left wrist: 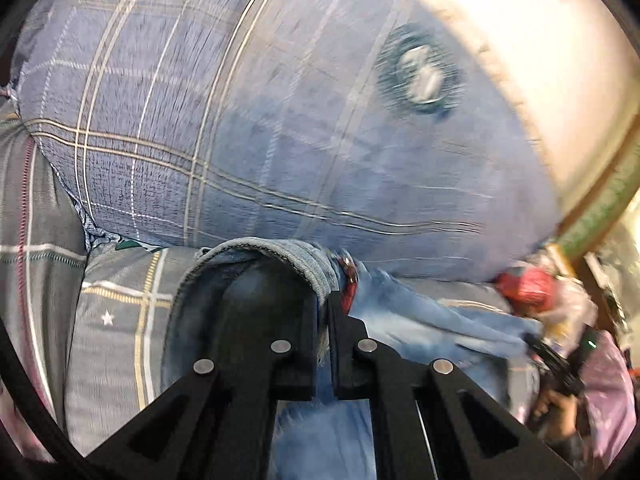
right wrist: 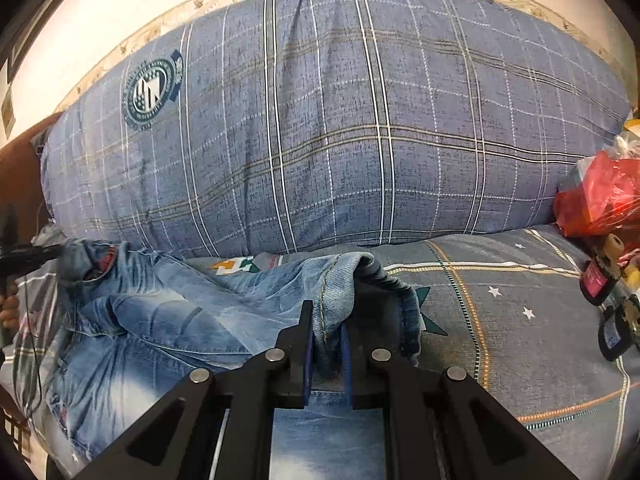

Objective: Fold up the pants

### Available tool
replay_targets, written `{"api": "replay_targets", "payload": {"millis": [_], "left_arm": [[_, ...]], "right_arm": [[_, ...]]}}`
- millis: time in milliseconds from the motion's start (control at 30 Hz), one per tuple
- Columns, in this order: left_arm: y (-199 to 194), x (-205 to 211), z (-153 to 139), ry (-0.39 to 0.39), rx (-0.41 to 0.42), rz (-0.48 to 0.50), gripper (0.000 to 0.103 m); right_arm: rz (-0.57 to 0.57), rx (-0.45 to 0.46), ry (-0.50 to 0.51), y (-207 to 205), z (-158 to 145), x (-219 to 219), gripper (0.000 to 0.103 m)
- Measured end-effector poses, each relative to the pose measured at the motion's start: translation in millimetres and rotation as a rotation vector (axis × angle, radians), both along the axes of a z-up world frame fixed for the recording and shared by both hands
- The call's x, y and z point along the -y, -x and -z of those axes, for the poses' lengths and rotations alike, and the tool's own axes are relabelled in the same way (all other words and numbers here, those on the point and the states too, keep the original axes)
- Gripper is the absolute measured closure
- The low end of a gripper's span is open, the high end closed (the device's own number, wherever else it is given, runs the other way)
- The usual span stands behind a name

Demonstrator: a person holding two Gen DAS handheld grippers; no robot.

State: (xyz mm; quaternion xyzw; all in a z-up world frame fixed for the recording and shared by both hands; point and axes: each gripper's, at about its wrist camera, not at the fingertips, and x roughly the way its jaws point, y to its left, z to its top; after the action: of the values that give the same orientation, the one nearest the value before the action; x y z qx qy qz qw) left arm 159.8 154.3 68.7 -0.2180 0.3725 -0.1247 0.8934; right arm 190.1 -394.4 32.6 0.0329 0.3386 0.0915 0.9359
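Observation:
Light blue jeans [right wrist: 168, 320] lie crumpled on a grey plaid bedsheet [right wrist: 500, 320], in front of a big blue plaid pillow [right wrist: 340, 120]. My right gripper [right wrist: 326, 340] is shut on a folded denim edge with a stitched seam, which stands up between its pads. In the blurred left wrist view my left gripper [left wrist: 324, 320] is shut on another hemmed edge of the jeans [left wrist: 420, 320], and denim drapes over its left finger. The left gripper [right wrist: 40, 254] also shows at the far left of the right wrist view, pinching the jeans near a red-stitched spot.
A red plastic bag [right wrist: 600, 200] and small items [right wrist: 600, 280] sit at the bed's right side. The pillow [left wrist: 240, 120] fills the back against a pale wall. A hand [left wrist: 560, 404] holds the right gripper [left wrist: 556, 364] at the right of the left wrist view.

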Motion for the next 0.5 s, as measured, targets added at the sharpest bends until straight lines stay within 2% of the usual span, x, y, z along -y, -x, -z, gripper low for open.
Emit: {"api": "replay_targets", "payload": {"millis": [100, 167, 233, 300, 400, 500], "left_arm": [[46, 9, -6, 0.05, 0.046, 0.029, 0.099], [70, 13, 1, 0.068, 0.053, 0.036, 0.099], [99, 13, 20, 0.067, 0.045, 0.029, 0.099], [119, 11, 38, 0.074, 0.013, 0.02, 0.099], [146, 3, 71, 0.066, -0.081, 0.005, 0.098], [156, 4, 87, -0.002, -0.155, 0.034, 0.096]], "right_arm": [[-0.003, 0.003, 0.0, 14, -1, 9, 0.091], [0.003, -0.009, -0.012, 24, 3, 19, 0.091], [0.028, -0.026, -0.02, 33, 10, 31, 0.091], [0.065, -0.057, -0.041, 44, 23, 48, 0.091], [0.109, -0.108, -0.055, 56, 42, 65, 0.091], [0.137, -0.191, -0.06, 60, 64, 73, 0.088]]}}
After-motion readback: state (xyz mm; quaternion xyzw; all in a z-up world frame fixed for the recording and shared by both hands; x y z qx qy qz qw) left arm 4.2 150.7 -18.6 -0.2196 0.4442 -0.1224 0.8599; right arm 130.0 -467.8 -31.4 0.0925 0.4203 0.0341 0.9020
